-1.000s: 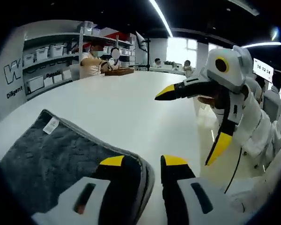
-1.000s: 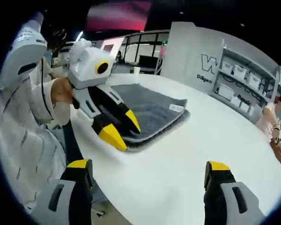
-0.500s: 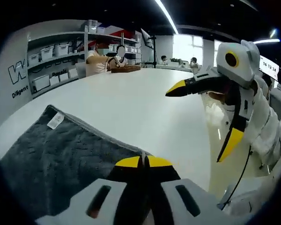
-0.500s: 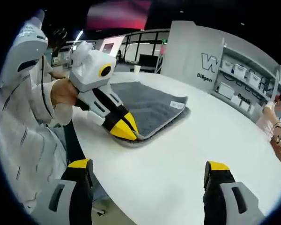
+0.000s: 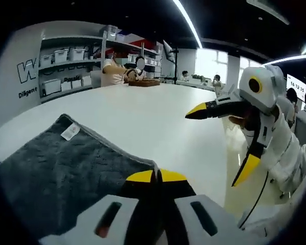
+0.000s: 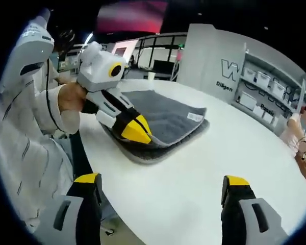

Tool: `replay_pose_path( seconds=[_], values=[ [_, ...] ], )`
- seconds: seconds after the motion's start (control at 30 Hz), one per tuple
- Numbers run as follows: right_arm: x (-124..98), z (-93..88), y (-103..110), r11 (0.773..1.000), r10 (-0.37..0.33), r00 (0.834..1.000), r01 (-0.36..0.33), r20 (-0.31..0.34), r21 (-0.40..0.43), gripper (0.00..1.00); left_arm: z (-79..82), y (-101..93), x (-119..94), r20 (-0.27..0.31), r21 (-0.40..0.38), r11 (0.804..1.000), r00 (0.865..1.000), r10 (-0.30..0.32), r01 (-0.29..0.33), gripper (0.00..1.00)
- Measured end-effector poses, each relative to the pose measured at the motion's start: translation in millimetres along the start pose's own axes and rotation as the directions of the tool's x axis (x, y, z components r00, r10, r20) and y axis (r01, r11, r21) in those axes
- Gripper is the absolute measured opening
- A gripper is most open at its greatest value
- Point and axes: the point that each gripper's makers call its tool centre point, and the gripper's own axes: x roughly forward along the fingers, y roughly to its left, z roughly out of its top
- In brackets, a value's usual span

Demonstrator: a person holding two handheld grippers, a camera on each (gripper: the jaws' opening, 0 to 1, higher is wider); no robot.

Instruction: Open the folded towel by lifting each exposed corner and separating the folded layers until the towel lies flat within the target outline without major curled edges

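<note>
I see the broad round white table [image 6: 194,184] spreading ahead of both sets of fingers, and on it the folded dark grey plush towel [image 5: 66,168], lying to the left of my left gripper [image 5: 154,176]. That gripper's yellow-tipped fingers are clenched on the towel's near corner, top layer slightly raised. My right gripper [image 6: 160,181] hangs released above bare table; the towel looks soft, limp and light, so corners suit best.

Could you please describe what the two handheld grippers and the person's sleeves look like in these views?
Each gripper, left and right, has a white body, black jaws with yellow tips, and a yellow-ringed round lens. A thin black cable trails from the right gripper. The sleeves are white with fine dark stripes.
</note>
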Motion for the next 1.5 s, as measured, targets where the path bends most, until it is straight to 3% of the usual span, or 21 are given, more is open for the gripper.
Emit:
replay_pose_path(
  seconds=[0.37, 0.8, 1.07, 1.5],
  values=[
    [9.9, 11.0, 4.8, 1.0, 0.023, 1.0, -0.023, 0.006, -0.016, 0.96, 9.7, 33.7, -27.7, 0.047, -0.049, 0.995, 0.995, 0.085, -0.082, 0.02],
    [22.2, 19.9, 11.9, 0.998, 0.052, 0.999, -0.052, -0.005, -0.042, 0.95, 5.1, 83.1, -67.4, 0.053, -0.073, 0.973, 0.973, 0.223, -0.219, 0.02],
    [31.6, 27.9, 14.9, 0.996, 0.066, 0.998, -0.067, -0.011, -0.059, 0.95, -4.5, 114.6, -94.2, 0.037, -0.071, 0.945, 0.946, 0.322, -0.319, 0.02],
    [48.7, 39.4, 24.9, 0.991, 0.099, 0.995, -0.101, -0.024, -0.088, 0.95, -30.6, 164.5, -142.1, -0.016, -0.069, 0.879, 0.881, 0.472, -0.472, 0.02]
  ],
)
